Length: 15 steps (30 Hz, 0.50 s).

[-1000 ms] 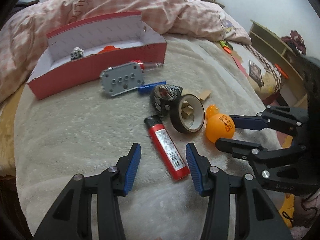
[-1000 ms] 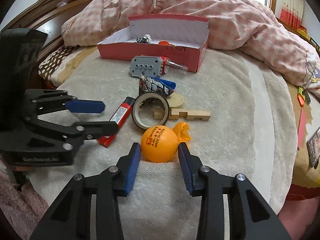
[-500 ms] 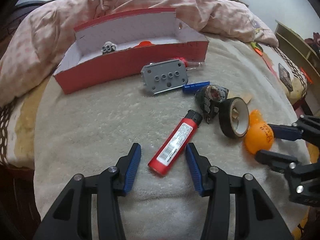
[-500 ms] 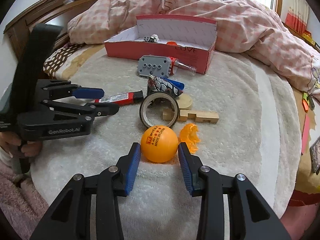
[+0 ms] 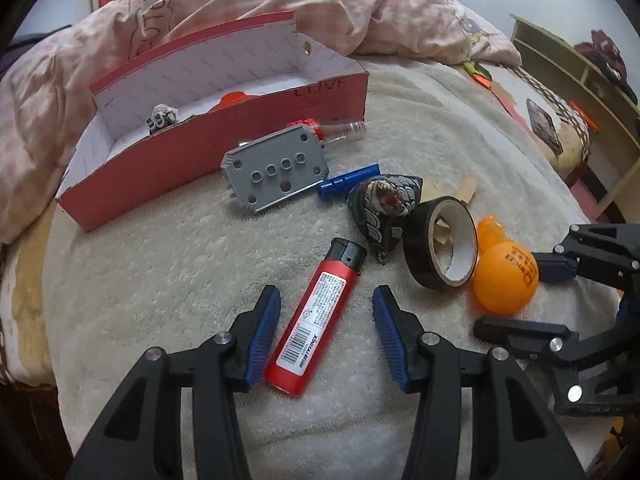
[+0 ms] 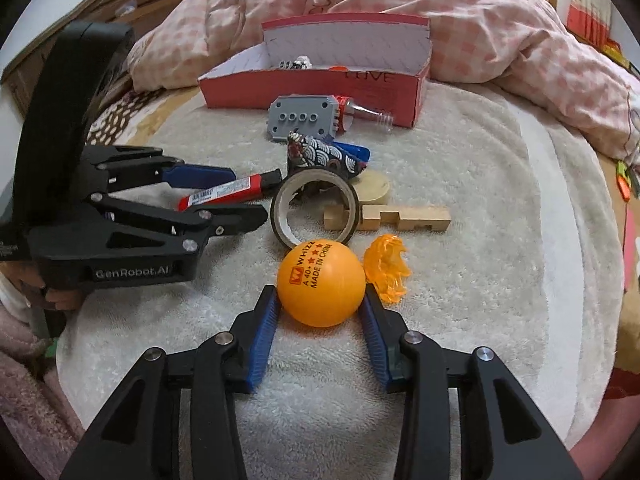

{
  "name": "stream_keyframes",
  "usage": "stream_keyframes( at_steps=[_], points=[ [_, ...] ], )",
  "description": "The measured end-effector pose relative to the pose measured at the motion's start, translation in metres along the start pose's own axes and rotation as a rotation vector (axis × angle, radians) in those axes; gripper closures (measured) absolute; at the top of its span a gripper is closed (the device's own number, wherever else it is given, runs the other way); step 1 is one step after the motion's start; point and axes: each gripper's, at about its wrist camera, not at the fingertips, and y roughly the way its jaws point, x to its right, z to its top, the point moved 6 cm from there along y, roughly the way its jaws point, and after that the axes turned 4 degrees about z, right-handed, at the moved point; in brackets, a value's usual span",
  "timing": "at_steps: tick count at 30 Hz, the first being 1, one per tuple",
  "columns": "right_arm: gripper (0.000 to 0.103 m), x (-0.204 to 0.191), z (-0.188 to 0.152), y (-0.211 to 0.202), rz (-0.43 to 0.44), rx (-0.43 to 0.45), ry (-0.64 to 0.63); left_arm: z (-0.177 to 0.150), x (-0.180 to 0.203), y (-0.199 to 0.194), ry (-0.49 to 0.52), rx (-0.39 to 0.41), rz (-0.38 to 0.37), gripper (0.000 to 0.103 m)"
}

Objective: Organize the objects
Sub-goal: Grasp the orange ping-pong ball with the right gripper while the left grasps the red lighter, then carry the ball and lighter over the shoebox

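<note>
The left gripper (image 5: 326, 312) straddles the red lighter (image 5: 316, 320) with jaws parted, while the right gripper (image 6: 319, 312), jaws just widened, brackets the orange ping-pong ball (image 6: 321, 283), contact unclear.

"WHIZZ" on orange ball (image 6: 320, 286)

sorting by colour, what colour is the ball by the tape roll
Orange with dark printed lettering; the ball shows best in the right wrist view.

both grippers (image 5: 326, 320) (image 6: 318, 320) angled downward, jaws partly apart
</note>
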Motion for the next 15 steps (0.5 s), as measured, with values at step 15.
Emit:
stream_keyframes(
  at_steps=[15],
  points=[
    [0.064, -0.003, 0.011, -0.006, 0.019, 0.012, 0.04, 0.0, -0.008, -0.015, -0.058, 0.03, -0.1, 0.084]
  ],
)
